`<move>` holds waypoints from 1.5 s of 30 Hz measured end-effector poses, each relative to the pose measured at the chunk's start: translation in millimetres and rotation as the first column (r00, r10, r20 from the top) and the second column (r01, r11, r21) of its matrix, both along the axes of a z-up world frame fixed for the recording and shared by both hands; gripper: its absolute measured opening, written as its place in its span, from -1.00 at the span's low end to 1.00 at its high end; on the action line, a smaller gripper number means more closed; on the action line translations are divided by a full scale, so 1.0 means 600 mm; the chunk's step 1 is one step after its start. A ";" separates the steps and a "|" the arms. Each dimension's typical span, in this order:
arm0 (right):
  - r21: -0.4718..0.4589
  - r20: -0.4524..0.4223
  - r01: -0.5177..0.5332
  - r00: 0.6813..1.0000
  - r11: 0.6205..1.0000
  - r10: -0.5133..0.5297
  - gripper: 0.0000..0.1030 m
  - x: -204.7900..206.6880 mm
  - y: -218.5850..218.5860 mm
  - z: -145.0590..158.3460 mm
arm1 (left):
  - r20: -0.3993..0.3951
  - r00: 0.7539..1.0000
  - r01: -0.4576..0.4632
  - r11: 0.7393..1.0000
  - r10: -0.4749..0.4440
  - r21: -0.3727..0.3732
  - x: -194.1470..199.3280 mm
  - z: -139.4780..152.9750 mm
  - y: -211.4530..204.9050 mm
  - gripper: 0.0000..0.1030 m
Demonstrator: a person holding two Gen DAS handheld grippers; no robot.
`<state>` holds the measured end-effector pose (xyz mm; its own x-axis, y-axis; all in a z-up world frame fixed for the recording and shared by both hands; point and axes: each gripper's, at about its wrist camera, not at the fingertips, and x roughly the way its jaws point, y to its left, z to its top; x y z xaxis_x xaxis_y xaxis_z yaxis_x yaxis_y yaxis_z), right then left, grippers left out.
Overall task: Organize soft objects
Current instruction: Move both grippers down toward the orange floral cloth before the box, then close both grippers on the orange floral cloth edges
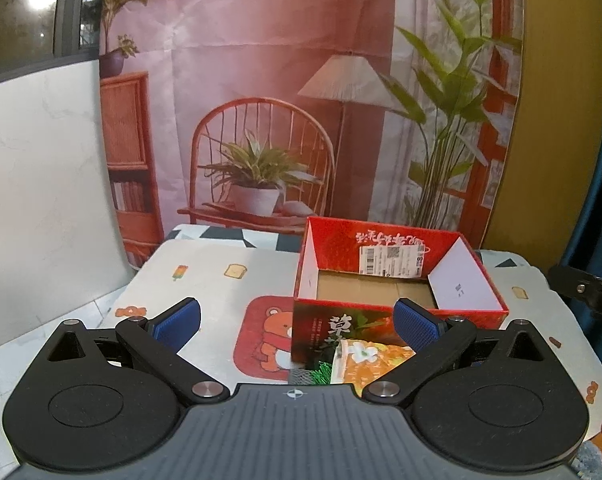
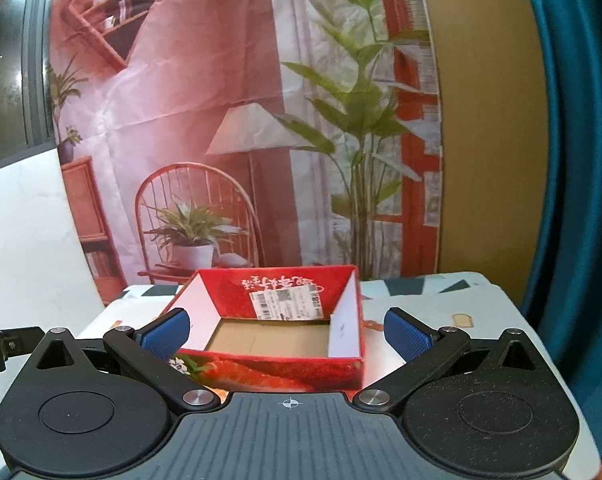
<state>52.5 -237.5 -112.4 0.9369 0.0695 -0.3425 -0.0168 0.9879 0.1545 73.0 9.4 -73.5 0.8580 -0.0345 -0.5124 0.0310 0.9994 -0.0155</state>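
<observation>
Right, I hold both grippers, left (image 1: 297, 322) and right (image 2: 287, 330), spread wide (nothing gripped) before the box (image 2: 343, 364) near the table's (image 1: 205, 276) back edge.

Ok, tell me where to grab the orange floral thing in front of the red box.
Take the orange floral item by its exposed near edge, coming from above with the left gripper. It lies low against the red box front wall, so a level approach would likely hit the box.
</observation>
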 end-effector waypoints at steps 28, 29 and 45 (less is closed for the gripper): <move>0.128 -0.238 -0.073 0.966 0.989 0.102 0.50 0.081 0.005 -0.203 | -0.170 0.969 0.154 0.975 -0.181 -0.162 0.091 -0.198 -0.035 0.42; 0.135 -0.243 -0.076 0.964 0.988 0.107 0.50 0.081 0.005 -0.207 | -0.175 0.968 0.151 0.974 -0.181 -0.171 0.088 -0.199 -0.035 0.42; 0.207 -0.333 -0.097 0.929 0.974 0.164 0.50 0.079 0.018 -0.241 | -0.212 0.950 0.172 0.953 -0.228 -0.251 0.086 -0.229 -0.030 0.42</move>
